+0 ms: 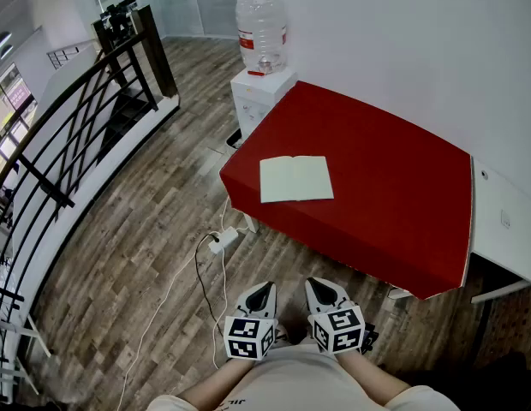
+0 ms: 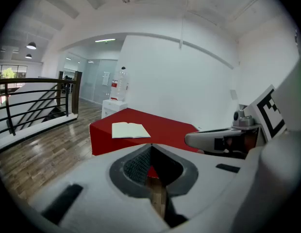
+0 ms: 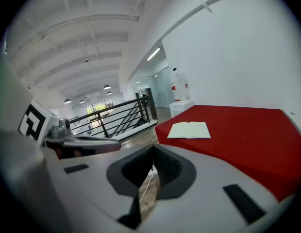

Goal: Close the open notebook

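The open notebook [image 1: 295, 179] lies flat near the left end of the red tabletop [image 1: 394, 195]. The left tool [image 1: 265, 288] and right tool [image 1: 315, 284] are both closed and empty, well apart from it.

Open wooden floor [image 1: 163, 229] before the red table [image 1: 394, 204], bare top around the notebook [image 1: 295, 179], wall [image 1: 402, 50] behind.

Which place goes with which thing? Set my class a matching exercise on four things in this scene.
Things:
1. notebook
2. water bottle
3. white plug with its cable
4. black railing

Places:
A. on the wooden floor, near the table's corner
B. lying open on the red table
C. along the room's left edge in the head view
D. standing on the white stand beside the table

Pairs: 1-B, 2-D, 3-A, 4-C
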### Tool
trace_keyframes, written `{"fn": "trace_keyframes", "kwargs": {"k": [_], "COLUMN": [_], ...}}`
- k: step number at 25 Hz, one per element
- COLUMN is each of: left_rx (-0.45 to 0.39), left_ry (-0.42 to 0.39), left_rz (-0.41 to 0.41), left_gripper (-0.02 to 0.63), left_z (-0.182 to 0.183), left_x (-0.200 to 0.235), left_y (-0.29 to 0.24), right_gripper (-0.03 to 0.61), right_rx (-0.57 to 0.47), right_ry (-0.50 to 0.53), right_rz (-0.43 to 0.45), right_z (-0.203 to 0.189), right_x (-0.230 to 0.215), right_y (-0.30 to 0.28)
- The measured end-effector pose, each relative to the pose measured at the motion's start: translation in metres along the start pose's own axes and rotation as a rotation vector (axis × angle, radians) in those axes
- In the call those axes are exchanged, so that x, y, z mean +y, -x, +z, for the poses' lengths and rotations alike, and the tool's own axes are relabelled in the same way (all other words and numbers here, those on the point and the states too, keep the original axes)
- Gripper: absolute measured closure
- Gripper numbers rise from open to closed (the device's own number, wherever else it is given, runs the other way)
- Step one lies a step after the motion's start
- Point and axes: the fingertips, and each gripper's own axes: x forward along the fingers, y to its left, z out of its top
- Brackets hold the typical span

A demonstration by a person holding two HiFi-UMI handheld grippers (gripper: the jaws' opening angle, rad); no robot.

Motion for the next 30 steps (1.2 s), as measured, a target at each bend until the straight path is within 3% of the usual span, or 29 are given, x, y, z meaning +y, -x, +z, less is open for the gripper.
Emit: {"fn": "trace_keyframes", "kwargs": {"k": [13, 20, 30], "left_rx": [-0.008, -0.032, -0.047], "left_ry": [0.011, 0.032, 0.058], "left_rz": [0.026, 0.086, 0.146], "left_gripper": [0.607, 0.607, 0.607], "left_z": [0.015, 0.050, 0.106], "left_x": [0.041, 0.072, 0.089], "left_y": [-0.029, -0.080, -0.181], "right_gripper": [0.572, 0.572, 0.572], "right_rx": [0.015, 0.009, 0.016], "right_ry": [0.001, 0.043, 0.079], "right_rz": [0.015, 0.060, 0.122], "right_z": [0.015, 0.058, 0.121], "right_x": [-0.005, -0.036, -0.116], "right_y": [-0.051, -0.106, -0.178]}}
